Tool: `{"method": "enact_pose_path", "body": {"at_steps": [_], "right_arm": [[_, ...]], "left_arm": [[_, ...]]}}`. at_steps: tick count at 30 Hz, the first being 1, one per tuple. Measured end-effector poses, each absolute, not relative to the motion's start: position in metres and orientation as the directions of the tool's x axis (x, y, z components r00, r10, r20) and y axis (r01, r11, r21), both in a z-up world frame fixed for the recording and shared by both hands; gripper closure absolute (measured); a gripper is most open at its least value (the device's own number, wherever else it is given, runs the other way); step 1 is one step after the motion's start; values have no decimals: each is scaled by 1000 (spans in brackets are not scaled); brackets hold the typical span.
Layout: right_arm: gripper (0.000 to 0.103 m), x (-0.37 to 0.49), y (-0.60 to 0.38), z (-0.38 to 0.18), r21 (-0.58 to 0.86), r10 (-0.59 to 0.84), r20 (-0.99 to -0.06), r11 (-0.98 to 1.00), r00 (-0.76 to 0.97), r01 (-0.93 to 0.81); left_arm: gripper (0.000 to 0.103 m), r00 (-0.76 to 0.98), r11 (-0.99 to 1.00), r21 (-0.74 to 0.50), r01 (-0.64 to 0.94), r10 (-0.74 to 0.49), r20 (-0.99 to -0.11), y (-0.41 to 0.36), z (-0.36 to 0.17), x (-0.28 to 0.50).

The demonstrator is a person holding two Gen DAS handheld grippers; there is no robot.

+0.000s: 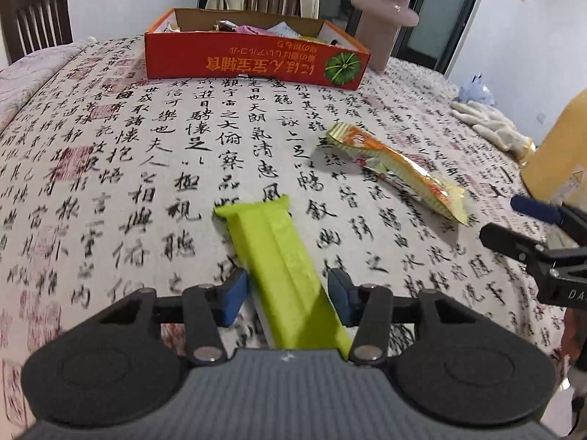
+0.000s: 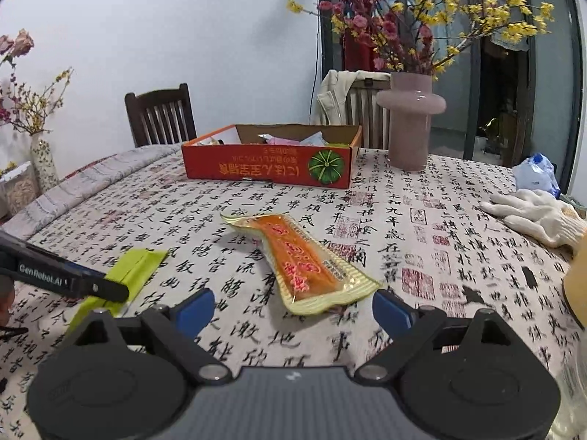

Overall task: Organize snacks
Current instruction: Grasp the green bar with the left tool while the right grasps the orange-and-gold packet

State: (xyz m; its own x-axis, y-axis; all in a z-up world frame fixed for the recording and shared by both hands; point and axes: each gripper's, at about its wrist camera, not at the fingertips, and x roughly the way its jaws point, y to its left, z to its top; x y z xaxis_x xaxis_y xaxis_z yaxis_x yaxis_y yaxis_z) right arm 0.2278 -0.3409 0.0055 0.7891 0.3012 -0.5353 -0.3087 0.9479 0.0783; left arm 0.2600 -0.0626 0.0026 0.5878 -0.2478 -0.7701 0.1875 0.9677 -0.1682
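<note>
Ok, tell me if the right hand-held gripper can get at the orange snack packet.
Probably yes: the right hand-held gripper stands open just before the orange snack packet, nothing lying between them.

My left gripper (image 1: pixel 288 295) straddles the flat packet (image 1: pixel 282 256) at lower centre of its view. The second packet (image 1: pixel 400 172) lies to its right (well apart). Behind both, upper centre, sits the box (image 1: pixel 256 62), with the vase (image 1: pixel 385 18) at its right.
</note>
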Motion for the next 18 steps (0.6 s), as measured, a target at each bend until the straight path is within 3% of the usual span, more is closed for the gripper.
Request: {"method": "enact_pose_path", "body": {"at_steps": [5,9,13,16,18], "right_arm": [[10,260,-330,8,20,290,-556,942,779,-336],[10,293,-324,1,-5,266,-602,942,753,-337],[10,327,-321,-10,14,271,-645,939,715,-343],[11,347,-315,-17,24,277,-664,936,695,-351],[13,360,-310,-22,31,277,-676,936,682,-350]], "left_arm": [[54,576,961,-172,217,-268,-772,-60,2,278],[65,582,954,-170,246,-285,-761,-56,3,287],[67,629,971,-118,207,-225,-744,-39,13,312],[67,628,975,-130,179,-215,-748,-21,17,334],[52,615,973,-148,178,-228,-755,-16,16,344]]}}
